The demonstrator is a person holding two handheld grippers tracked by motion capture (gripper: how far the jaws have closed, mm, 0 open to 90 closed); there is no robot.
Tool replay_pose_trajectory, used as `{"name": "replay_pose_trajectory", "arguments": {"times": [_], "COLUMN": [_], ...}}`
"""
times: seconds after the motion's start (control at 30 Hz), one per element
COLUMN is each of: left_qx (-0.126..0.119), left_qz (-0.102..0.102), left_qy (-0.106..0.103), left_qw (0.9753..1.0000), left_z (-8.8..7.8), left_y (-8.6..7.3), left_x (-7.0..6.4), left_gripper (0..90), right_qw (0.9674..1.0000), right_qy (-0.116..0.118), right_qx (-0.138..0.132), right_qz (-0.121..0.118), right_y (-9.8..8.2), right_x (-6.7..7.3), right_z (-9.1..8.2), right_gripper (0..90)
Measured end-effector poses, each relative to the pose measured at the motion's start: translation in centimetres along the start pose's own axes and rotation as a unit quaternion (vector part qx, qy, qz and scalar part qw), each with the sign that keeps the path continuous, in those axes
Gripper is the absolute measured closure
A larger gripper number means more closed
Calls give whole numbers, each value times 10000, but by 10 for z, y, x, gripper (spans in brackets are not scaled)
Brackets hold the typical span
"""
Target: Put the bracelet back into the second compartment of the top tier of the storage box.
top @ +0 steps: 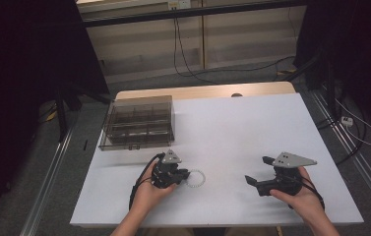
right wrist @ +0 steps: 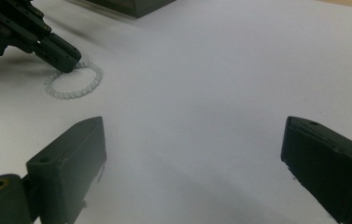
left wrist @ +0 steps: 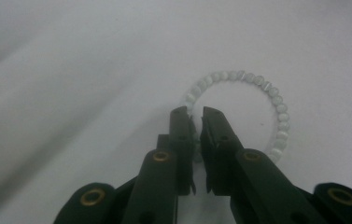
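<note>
the left gripper (top: 187, 175) sits low on the table near its front edge, jaws pinched nearly together on the near side of the bead bracelet (top: 196, 178). in the left gripper view the two black jaws come up from six o'clock and meet on the bracelet (left wrist: 239, 76) strand at about seven o'clock of its ring, with the beads caught in the narrow slit between them; the rest of the loop arcs away toward twelve and three o'clock, flat on the white surface. from the right gripper view, that same left gripper (right wrist: 66, 65) noses down at ten o'clock and its tip presses on the pale ring (right wrist: 73, 81) at the ring's eleven o'clock edge.

the right gripper (top: 258, 170) is held in the person's right hand (top: 298, 196) well apart from the bracelet, at three o'clock from it across bare tabletop. its jaws stand wide, one at seven o'clock and one at four o'clock in its own view, with nothing between them but table.

further out, at eleven o'clock from the left gripper, a smoky clear compartment box (top: 139, 123) rests near the far left corner of the white table (top: 252, 128).
</note>
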State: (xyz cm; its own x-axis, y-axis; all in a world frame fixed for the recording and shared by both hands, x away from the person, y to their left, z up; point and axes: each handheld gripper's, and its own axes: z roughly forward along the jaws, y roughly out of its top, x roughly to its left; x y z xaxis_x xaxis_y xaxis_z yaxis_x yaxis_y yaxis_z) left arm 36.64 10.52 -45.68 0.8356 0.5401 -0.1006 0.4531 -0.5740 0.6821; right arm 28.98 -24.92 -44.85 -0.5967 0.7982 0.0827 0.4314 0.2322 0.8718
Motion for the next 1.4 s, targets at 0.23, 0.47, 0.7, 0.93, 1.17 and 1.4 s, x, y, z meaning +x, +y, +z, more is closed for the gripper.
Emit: {"name": "replay_pose_trajectory", "arguments": {"times": [0.23, 0.47, 0.7, 0.93, 1.17, 1.4], "left_qx": [90, 236, 285, 473, 791, 943], "left_qz": [-185, -368, -626, -731, -626, -614], "left_qy": [-20, -41, -230, -238, -166, -169], "left_qw": [9998, 9990, 9974, 9959, 9948, 9935], "left_z": [0, -2, -24, -50, -66, -80], "left_y": [3, 8, 20, 34, 49, 63], "left_x": [1, 2, 14, 26, 29, 30], "left_gripper": [860, 861, 861, 861, 861, 861], "right_qw": [10000, 10000, 9999, 9999, 9999, 9999], "right_qy": [2, 26, -21, -23, -10, 21], "right_qx": [-34, -72, -109, -133, -137, -152], "right_qz": [24, -3, 71, 58, 49, 40], "right_y": [0, 0, -1, 0, 1, 1], "right_x": [-1, -1, -4, -3, -2, -1], "right_z": [0, -1, -3, -4, -4, -4], "right_gripper": [64, 63, 59, 59, 59, 59]}}
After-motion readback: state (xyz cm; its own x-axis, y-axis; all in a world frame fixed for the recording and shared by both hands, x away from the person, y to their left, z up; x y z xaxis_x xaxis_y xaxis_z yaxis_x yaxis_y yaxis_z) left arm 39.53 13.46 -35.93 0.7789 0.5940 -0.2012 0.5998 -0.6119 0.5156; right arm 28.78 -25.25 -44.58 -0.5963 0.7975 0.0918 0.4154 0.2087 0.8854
